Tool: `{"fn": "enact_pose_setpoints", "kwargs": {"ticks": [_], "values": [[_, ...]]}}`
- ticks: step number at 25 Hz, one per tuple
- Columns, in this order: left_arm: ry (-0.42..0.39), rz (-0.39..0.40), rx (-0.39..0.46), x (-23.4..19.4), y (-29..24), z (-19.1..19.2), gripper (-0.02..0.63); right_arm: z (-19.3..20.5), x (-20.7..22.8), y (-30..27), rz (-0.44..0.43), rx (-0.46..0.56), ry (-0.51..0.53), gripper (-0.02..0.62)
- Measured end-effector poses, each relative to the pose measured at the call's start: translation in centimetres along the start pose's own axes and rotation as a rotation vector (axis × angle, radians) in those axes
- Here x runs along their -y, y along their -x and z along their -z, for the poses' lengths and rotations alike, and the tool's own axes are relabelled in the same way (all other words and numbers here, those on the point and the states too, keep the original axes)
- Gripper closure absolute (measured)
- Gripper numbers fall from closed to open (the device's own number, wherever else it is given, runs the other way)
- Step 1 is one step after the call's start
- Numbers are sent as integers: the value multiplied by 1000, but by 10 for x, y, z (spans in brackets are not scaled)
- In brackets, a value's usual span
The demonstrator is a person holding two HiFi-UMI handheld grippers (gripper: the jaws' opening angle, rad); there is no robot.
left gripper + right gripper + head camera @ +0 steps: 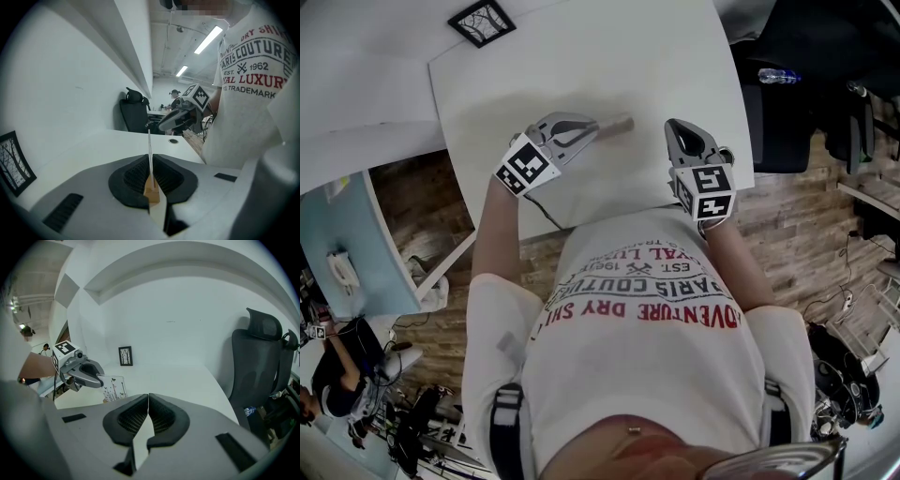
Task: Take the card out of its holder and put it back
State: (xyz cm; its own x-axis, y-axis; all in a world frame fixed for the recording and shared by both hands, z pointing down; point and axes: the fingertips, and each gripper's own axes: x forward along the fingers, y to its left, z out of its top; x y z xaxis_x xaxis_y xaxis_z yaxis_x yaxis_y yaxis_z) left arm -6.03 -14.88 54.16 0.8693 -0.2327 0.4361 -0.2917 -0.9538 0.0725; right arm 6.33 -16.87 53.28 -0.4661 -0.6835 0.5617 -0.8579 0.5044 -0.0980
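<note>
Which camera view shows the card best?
The right gripper view: the card faces that camera, its printed side visible, held by the left gripper. The left gripper view shows only its thin edge between the fingers. The head view gives just a blurred streak.

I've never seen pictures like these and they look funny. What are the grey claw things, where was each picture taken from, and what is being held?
No robot here: a person holds a grabber tool, called a gripper, in each hand. The head view is from a camera on the person's head, looking down at the left gripper, the right gripper and a white table. The two gripper views are from cameras riding on each gripper, looking along its jaws. On the table is a small framed picture. The left gripper is shut on a thin card, which its own view shows edge-on, with a small tan piece at its foot. The right gripper is shut and empty.
</note>
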Motion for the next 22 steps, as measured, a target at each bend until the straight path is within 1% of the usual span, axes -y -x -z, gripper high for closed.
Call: {"fn": "enact_pose_setpoints", "kwargs": {"ticks": [3, 5, 6, 7, 8, 10, 12, 16, 19, 20, 21, 22], "values": [[21, -15, -1, -1, 1, 0, 568, 0, 0, -1, -4, -2, 4, 569], [44, -26, 24, -1, 3, -2, 565, -1, -1, -2, -7, 1, 6, 571], [58, -31, 42, -1, 4, -5, 533, -1, 0, -3, -8, 3, 6, 569], [71, -35, 58, -2, 5, -6, 459, -2, 0, -4, -10, 5, 5, 569], [81, -42, 70, -3, 5, -7, 431, -2, 0, -6, -12, 7, 5, 571], [97, -67, 87, -7, 7, -7, 426, -4, -1, -10, -20, 13, 6, 569], [112, -98, 112, -10, 11, -10, 426, -6, -2, -13, -30, 21, 10, 569], [126, -171, 171, -11, 21, -29, 426, -14, -2, -7, -46, 41, 16, 569], [128, -269, 226, -14, 34, -47, 433, -25, -3, -2, -58, 66, 25, 571], [133, -317, 249, -16, 39, -52, 480, -29, -4, -1, -64, 74, 27, 571], [139, -366, 272, -18, 45, -56, 543, -33, -4, 0, -71, 84, 30, 569], [144, -409, 292, -18, 50, -59, 556, -37, -5, 0, -79, 94, 33, 571]]}}
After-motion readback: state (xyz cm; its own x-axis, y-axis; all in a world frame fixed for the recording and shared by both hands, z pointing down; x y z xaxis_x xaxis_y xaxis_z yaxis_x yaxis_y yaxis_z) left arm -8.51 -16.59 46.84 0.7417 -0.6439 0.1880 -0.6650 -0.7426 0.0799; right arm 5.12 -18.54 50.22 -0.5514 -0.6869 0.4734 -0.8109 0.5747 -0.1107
